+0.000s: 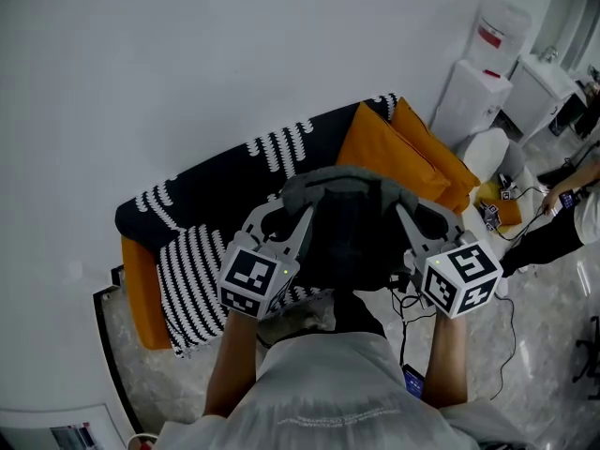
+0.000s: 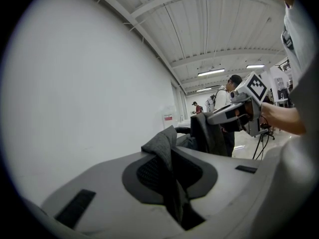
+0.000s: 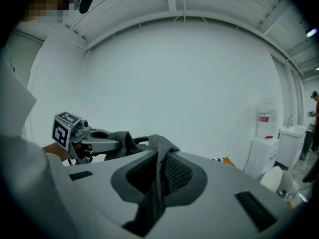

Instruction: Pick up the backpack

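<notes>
Holding the backpack (image 1: 352, 223) up in front of the chest, over the sofa (image 1: 202, 200) and seemingly clear of its striped blanket (image 1: 192, 275) and orange cushions (image 1: 398, 143). Pinching a fold of its grey fabric (image 2: 160, 146) near the upper left corner with the left gripper (image 1: 289, 212), clamped tight on the cloth. Pinching a matching fold near the upper right with the right gripper (image 1: 420, 218), clamped just as tight.

Judging the lift as nearly done, with only a steady carry left. Hold both squeezes firm, to guard against thin cloth sliding out from narrow pads. Raise both sides together and level, to stop the weight swinging onto one pinch. Set the two grips far enough apart to leave the top edge taut, not sagging between them. Move slowly, without jerks, and expect the heavy body to hang and sway below the grip line. Watch for fabric creeping through either pinch. At any sign of it, lower back onto the sofa and take a deeper bite, ideally on a strap or a thicker seam.
</notes>
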Motion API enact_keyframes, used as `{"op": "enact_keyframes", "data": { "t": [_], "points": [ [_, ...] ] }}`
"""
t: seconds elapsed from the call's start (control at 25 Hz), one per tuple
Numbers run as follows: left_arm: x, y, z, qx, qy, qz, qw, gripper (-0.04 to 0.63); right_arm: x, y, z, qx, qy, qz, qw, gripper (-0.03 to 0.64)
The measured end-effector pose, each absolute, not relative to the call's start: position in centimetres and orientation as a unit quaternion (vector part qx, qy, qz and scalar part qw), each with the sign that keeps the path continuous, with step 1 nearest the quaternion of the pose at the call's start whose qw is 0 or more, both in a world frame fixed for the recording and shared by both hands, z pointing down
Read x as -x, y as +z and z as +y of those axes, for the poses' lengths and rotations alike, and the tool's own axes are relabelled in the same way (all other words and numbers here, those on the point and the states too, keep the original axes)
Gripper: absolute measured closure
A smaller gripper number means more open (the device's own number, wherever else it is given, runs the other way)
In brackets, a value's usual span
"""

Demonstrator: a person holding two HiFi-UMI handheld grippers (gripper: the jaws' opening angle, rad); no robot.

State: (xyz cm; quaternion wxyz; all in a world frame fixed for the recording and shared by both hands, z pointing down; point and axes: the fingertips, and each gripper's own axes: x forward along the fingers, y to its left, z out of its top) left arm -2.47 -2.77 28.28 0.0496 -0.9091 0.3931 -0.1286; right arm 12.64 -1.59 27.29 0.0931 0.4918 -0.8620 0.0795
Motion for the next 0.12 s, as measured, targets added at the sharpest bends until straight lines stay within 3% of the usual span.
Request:
{"op": "enact_keyframes", "data": {
  "t": [0.12],
  "points": [
    [2.47, 28.40, -3.34, 0.908, -0.131, 0.396, 0.046, 0.537, -12.74, 27.42, -2.22, -0.490, 0.084, -0.863, 0.094, 0.581]
  ]
}}
